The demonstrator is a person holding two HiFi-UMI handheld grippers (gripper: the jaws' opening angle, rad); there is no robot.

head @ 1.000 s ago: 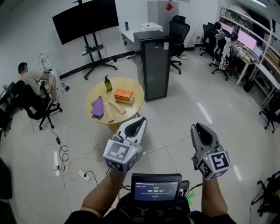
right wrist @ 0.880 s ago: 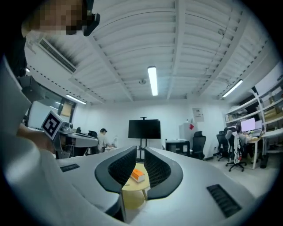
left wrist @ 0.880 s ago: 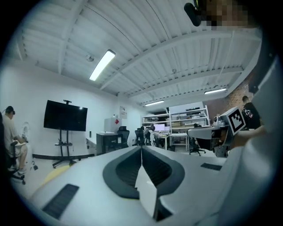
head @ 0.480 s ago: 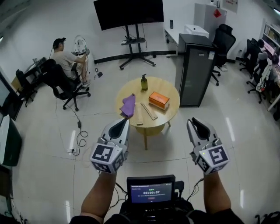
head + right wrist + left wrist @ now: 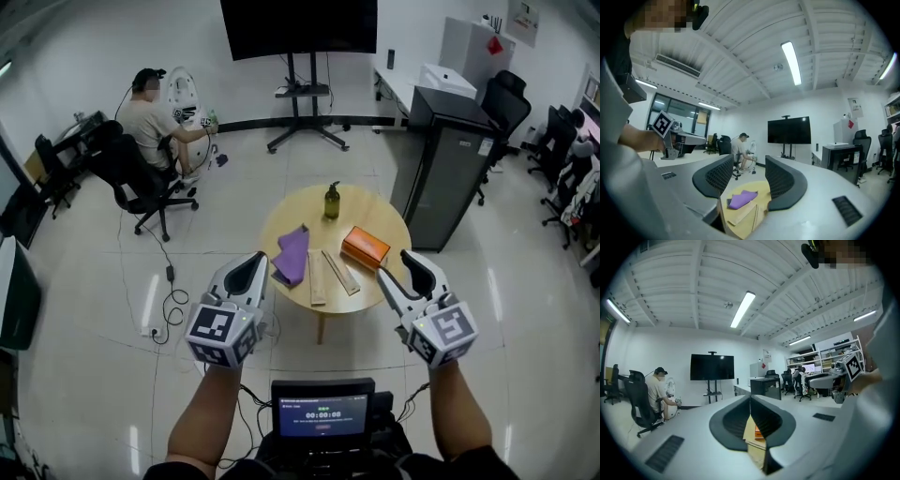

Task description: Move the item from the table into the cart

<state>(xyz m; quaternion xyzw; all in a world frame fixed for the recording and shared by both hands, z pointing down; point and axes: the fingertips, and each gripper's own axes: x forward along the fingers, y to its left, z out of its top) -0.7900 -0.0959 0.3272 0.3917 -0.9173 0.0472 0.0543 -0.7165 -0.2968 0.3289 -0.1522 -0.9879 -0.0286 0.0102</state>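
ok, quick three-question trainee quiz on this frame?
1. True or false: the orange box lies on the round table.
2. Which item stands upright on the table? A) cloth B) green bottle C) wooden strips
3. What does the left gripper hold?

Key:
1. True.
2. B.
3. Nothing. Its jaws are shut and empty.

Blocked view
My left gripper (image 5: 750, 399) hides most of the worktop (image 5: 757, 453); only a sliver of orange box (image 5: 759, 433) shows
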